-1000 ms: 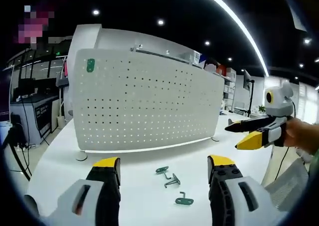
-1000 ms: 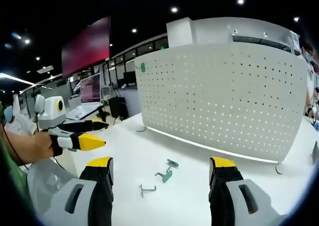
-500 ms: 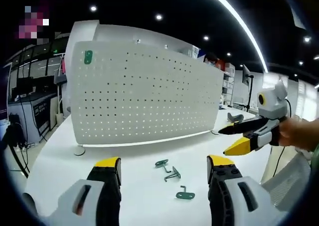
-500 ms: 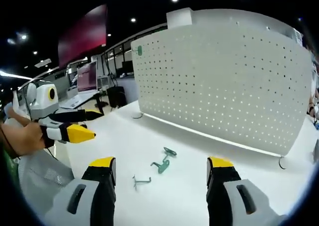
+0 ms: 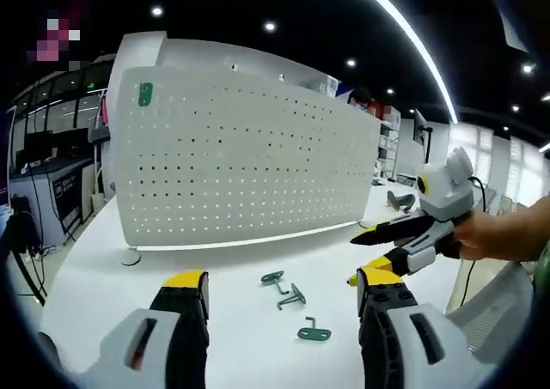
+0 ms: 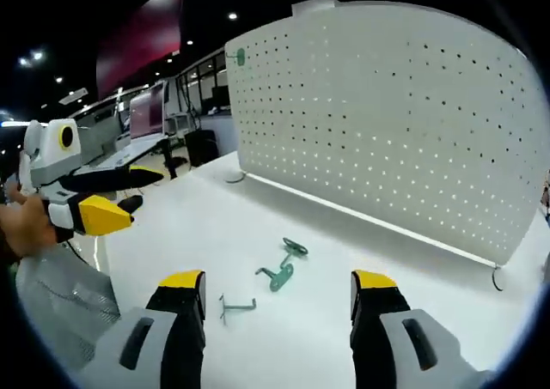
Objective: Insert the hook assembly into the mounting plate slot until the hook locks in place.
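Since the green hooks look like small thin bent-metal pieces, we judge them light and stiff, prob slippery on the smooth white table, so they could skate away if nudged; best grab is across the flat base tab w/ the prong left free to go into a hole. We count three loose on the table: hook one farthest, hook two just beside it, hook three nearest the left gripper. In the right gripper view the same three read as one, two and three, a bit apart toward the near left. A fourth green piece sits high in the far left corner of the one white pegboard, which stands upright at the far side of the table; whether it is locked in we can't tell. Two grippers: left has jaws wide apart, holding nothing; right gripper likewise spread wide and empty, hovering near the hooks, not touching them.
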### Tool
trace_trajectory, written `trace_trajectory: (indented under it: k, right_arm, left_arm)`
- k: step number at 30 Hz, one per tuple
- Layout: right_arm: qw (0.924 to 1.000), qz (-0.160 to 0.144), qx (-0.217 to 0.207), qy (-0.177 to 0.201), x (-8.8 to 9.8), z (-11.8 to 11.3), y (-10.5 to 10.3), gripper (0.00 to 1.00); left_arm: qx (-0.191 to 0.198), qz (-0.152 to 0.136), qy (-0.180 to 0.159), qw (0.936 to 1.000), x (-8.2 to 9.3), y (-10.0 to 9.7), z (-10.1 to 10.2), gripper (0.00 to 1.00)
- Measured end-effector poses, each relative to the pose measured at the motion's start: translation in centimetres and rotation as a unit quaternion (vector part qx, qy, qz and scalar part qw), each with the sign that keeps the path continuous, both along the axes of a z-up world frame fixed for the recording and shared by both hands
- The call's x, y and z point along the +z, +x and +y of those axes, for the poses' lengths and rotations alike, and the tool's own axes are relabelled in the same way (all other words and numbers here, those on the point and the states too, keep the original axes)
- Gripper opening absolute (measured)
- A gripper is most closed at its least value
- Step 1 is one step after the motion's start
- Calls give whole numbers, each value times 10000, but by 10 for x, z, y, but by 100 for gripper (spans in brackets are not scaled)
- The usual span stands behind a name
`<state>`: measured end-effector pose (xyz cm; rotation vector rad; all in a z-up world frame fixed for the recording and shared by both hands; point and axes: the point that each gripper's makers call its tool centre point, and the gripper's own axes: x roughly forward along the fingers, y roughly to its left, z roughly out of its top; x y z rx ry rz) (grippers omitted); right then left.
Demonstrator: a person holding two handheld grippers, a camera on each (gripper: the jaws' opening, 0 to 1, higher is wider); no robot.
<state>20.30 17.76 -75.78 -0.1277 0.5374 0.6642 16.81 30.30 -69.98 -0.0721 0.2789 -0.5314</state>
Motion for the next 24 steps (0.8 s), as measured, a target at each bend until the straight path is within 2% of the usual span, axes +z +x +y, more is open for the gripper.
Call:
trace_trajectory:
  k: [6, 24]
  right_arm:
    - [9996, 222, 58, -149, -23, 7, 5, 68]
    - [9975, 638, 19, -317, -65, 16, 21, 55]
  left_arm:
    - [-60, 28, 0, 10000, -1, -1, -2, 72]
    - [-348, 161, 30, 9993, -8, -4, -12, 68]
